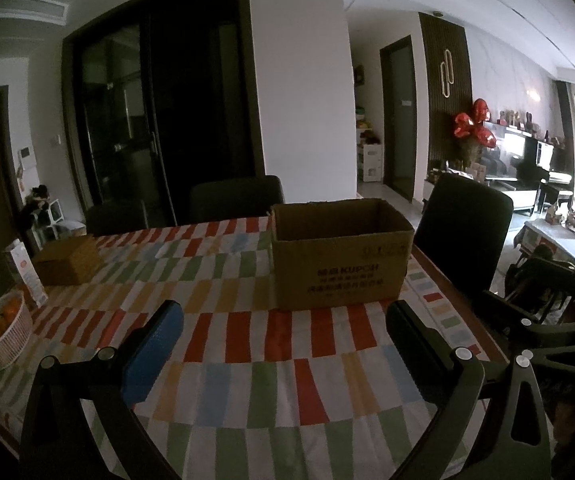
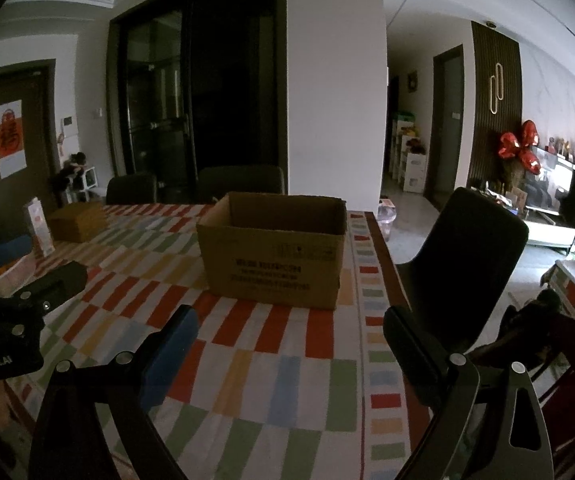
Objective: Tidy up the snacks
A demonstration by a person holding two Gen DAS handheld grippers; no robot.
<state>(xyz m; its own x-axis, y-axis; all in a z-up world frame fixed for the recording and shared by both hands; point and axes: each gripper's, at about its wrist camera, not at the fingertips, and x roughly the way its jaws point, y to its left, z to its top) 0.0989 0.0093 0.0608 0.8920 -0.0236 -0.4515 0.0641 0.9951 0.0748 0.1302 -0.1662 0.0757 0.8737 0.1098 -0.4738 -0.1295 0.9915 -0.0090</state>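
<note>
An open brown cardboard box (image 1: 341, 256) stands on the table with the colourful checked cloth (image 1: 223, 344); its inside is hidden from here. It also shows in the right wrist view (image 2: 273, 252). My left gripper (image 1: 283, 332) is open and empty, low over the cloth in front of the box. My right gripper (image 2: 291, 340) is open and empty, in front of the box near the table's right edge. The right gripper's body shows at the right of the left wrist view (image 1: 547, 308). No snack packets show on the cloth near the grippers.
A white basket of oranges (image 1: 1, 330) sits at the table's left edge, with a white carton (image 1: 27, 276) and a small brown box (image 1: 67, 266) behind it. Dark chairs (image 1: 461, 232) stand at the far side and right end of the table.
</note>
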